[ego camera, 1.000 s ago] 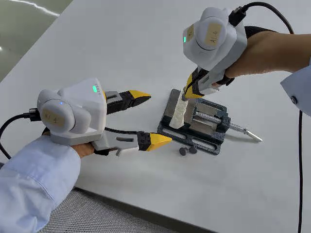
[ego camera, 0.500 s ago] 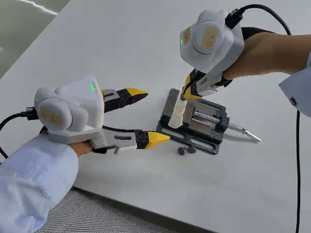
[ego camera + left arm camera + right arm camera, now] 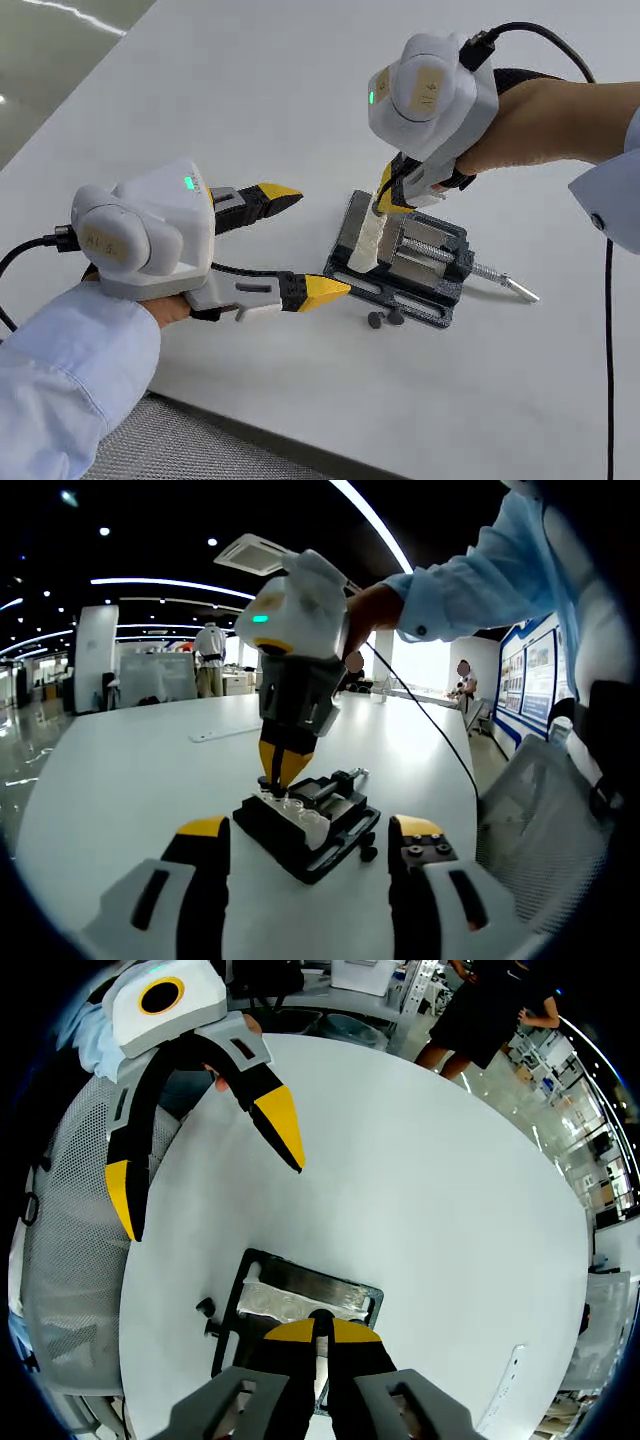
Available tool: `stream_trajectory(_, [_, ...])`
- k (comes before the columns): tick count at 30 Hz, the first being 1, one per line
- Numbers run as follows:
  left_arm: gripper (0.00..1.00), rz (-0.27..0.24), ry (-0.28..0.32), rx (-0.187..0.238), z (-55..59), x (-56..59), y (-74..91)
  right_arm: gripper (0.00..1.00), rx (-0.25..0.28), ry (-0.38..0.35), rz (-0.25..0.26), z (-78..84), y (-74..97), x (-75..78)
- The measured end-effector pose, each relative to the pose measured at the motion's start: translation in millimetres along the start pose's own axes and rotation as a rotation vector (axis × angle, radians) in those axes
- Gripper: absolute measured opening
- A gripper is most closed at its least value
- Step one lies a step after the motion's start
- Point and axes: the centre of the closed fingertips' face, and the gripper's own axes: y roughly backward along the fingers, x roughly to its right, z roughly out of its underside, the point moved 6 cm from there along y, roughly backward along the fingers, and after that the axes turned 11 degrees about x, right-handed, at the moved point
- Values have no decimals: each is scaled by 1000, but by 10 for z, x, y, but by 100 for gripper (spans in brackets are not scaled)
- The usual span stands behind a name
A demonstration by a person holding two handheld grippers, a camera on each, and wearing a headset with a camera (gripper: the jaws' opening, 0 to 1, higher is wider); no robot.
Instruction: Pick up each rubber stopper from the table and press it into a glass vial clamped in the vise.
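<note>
A dark vise sits on the white table and clamps a row of clear glass vials. My right gripper points down at the far end of that row, shut on a small dark rubber stopper that sits right at the vials. Two loose grey stoppers lie on the table by the vise's near edge; they also show as stoppers in the left gripper view. My left gripper hovers open and empty left of the vise.
The white table stretches wide behind and to the left of the vise. The vise's screw handle sticks out to the right. The table's near edge runs below my left hand. People stand far off in the room.
My right gripper has tilted slightly and stays at the far end of the vial row. My left gripper has barely moved.
</note>
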Motion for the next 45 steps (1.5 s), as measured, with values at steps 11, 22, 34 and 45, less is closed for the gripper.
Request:
stream_trajectory(11, [61,3,2,1,4,4,-16,0,-7,-18,19,16,-2,-7])
stream_trajectory(22, [61,9,-1,1,-17,13,-43,0,39,-65,33,56,9,-9])
stream_trajectory(34, [61,10,-21,-9,-106,54,34,0,79,-94,56,72,31,-3])
stream_trajectory(45, [62,11,-36,-15,-158,37,55,1,155,-148,107,112,92,-36])
